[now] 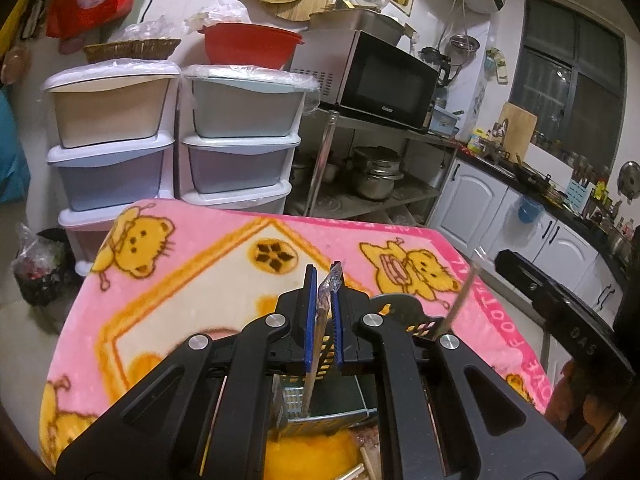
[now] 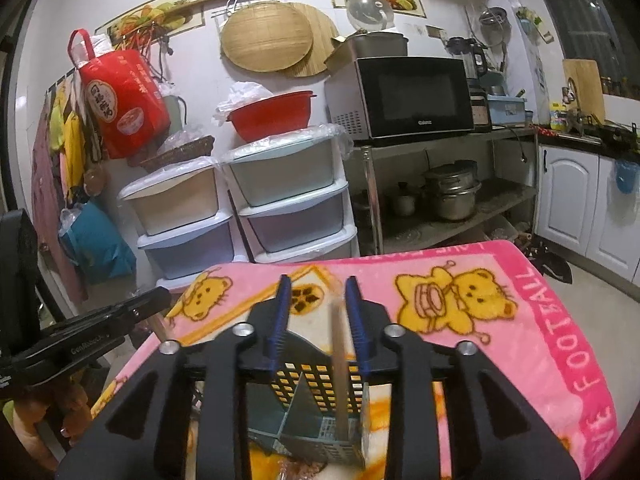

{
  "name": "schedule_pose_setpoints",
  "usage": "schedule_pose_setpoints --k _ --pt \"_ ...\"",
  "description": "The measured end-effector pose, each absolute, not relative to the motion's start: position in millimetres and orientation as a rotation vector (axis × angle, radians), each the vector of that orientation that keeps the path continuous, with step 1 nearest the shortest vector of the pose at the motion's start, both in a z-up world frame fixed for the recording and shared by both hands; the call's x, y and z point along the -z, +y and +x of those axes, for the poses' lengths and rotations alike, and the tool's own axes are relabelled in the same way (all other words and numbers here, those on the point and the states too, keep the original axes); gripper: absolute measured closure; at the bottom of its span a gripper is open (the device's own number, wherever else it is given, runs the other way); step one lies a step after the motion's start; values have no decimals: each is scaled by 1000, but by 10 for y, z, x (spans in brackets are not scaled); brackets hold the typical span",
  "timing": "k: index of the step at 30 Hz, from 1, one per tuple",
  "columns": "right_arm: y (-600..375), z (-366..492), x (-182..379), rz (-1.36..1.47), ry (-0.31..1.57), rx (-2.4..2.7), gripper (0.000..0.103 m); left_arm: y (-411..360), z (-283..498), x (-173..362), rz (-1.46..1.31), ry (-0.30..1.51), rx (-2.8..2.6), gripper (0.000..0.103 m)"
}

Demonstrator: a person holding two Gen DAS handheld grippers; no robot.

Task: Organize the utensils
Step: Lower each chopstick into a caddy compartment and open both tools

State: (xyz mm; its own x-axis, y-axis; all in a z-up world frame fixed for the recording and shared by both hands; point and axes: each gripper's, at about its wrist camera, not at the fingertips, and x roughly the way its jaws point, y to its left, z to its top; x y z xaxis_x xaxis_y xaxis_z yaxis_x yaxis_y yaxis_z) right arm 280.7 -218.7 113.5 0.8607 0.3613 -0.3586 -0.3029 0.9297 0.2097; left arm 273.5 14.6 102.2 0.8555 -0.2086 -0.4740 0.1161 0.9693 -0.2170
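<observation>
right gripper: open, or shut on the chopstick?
Open. In the right wrist view the right gripper has a clear gap between its blue pads; the chopstick stands in the utensil holder, beside one pad.

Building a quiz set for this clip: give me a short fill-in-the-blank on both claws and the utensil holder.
1. The left claw is shut on a wrapped pair of ____.
2. The right claw stands ____, a wooden stick loose between its pads.
3. Both sticks point down into the perforated utensil holder, which stands on a ____ blanket with yellow bears.

Missing words: chopsticks; open; pink
</observation>
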Motion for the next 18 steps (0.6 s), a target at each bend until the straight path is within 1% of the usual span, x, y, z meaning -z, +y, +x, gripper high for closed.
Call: schedule_pose_setpoints --k 2,4,6,8,10,12,13,17,18 --pt "-2211 2771 -1134 143 402 -343 65 175 2733 -987 -190 520 168 94" --pt "-2236 2730 -1130 138 401 -337 61 204 2721 -968 -195 519 162 76" --pt "-2258 2695 -1124 132 405 -331 57 225 2701 -969 -203 518 161 71" --pt "-2271 2663 -1110 127 412 -328 53 235 2668 -982 -201 512 158 68" --pt "-2293 2624 -1089 121 418 -315 50 234 2629 -998 -197 504 151 55" --pt "-2315 2589 -1066 114 422 -310 48 238 2583 -1013 -193 495 148 49" --pt "-2332 2565 -1050 112 425 -307 47 239 2552 -1021 -190 489 145 43" --pt "-2381 2494 -1005 112 440 -303 43 252 2461 -1051 -188 474 140 30" --pt "-2395 2473 -999 113 443 -302 42 258 2439 -1058 -188 470 139 24"
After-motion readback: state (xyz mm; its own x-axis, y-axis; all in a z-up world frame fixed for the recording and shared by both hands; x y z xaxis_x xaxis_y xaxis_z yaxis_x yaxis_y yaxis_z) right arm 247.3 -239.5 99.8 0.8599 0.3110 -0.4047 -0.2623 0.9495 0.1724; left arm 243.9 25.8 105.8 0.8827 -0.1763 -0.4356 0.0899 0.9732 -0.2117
